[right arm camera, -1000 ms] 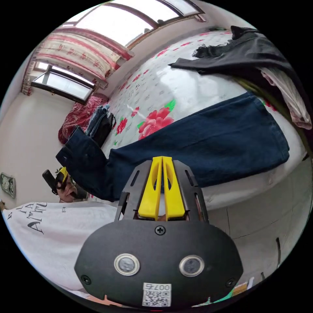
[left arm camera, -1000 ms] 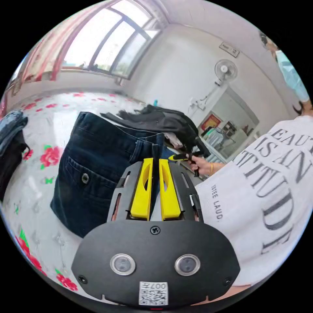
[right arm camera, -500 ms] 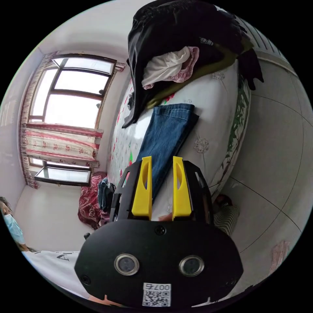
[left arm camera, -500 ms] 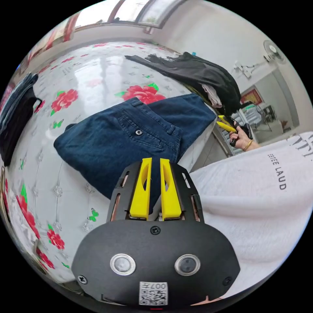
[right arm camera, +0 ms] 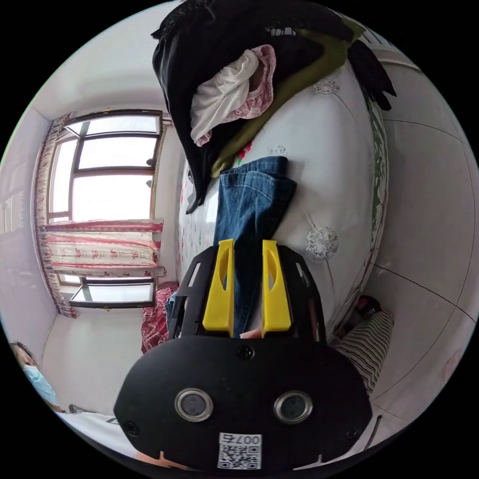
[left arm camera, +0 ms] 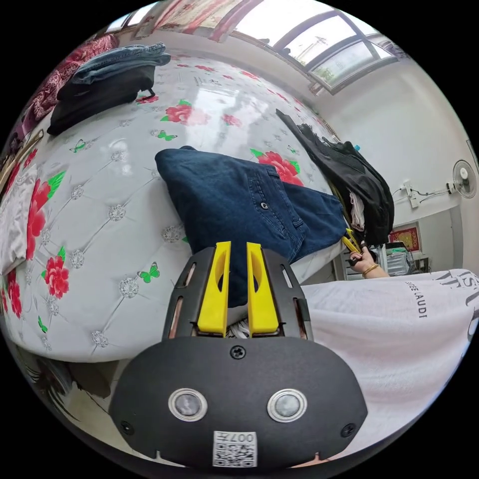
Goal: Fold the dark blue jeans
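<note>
The dark blue jeans (left arm camera: 234,199) lie on the flowered bed, folded over, back pocket and waistband up. My left gripper (left arm camera: 238,245) hovers at their near corner, open, with denim showing through the gap between the jaws. In the right gripper view the leg hems (right arm camera: 252,199) lie near the bed's edge. My right gripper (right arm camera: 248,242) is open just over that leg. That same right gripper (left arm camera: 351,243), held in a hand, appears in the left gripper view beside the jeans' far end.
A heap of black, white and pink clothes (right arm camera: 259,45) sits beside the hems, also seen as dark clothes (left arm camera: 349,169). A folded stack (left arm camera: 110,75) rests far across the bed (left arm camera: 100,199). The person's white shirt (left arm camera: 399,329) is close. Tiled floor (right arm camera: 429,224) lies past the bed's edge.
A second ago the left gripper held the waistband up; the waist half now lies flat on the bed. Both grippers have opened, and the right one has shifted to the hem end.
</note>
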### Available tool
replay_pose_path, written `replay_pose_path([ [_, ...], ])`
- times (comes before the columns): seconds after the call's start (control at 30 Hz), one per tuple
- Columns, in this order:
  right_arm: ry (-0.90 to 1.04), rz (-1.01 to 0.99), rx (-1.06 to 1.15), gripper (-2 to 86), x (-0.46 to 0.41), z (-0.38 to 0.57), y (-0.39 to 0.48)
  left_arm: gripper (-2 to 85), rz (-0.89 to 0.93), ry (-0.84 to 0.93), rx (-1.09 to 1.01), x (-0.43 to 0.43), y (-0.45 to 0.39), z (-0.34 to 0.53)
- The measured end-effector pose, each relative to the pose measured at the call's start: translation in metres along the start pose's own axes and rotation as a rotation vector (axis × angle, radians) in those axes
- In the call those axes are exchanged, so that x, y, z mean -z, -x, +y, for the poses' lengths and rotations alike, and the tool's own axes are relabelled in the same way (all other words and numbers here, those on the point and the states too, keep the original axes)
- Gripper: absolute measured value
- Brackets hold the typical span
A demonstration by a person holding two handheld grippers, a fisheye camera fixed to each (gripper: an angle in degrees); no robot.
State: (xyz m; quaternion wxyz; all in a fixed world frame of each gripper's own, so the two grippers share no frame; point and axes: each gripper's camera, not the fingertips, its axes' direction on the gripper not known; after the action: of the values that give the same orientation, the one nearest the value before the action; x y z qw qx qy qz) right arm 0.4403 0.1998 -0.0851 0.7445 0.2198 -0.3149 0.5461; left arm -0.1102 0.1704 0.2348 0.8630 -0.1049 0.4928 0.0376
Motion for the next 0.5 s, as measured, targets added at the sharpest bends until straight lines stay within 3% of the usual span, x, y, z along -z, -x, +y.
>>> replay_pose_path([
  [0.17,0.005,0.107,0.057,7.7,0.026,-0.007,0.02,6.6,-0.054,0.028,-0.158,-0.029,-0.03,-0.009],
  [0.4,0.03,0.12,0.078,7.6,0.011,-0.024,0.032,12.3,-0.066,0.19,-0.73,-0.138,-0.175,-0.051],
  [0.5,0.006,0.1,0.046,7.4,0.01,-0.026,0.031,13.5,-0.198,0.249,-0.875,-0.196,-0.217,-0.057],
])
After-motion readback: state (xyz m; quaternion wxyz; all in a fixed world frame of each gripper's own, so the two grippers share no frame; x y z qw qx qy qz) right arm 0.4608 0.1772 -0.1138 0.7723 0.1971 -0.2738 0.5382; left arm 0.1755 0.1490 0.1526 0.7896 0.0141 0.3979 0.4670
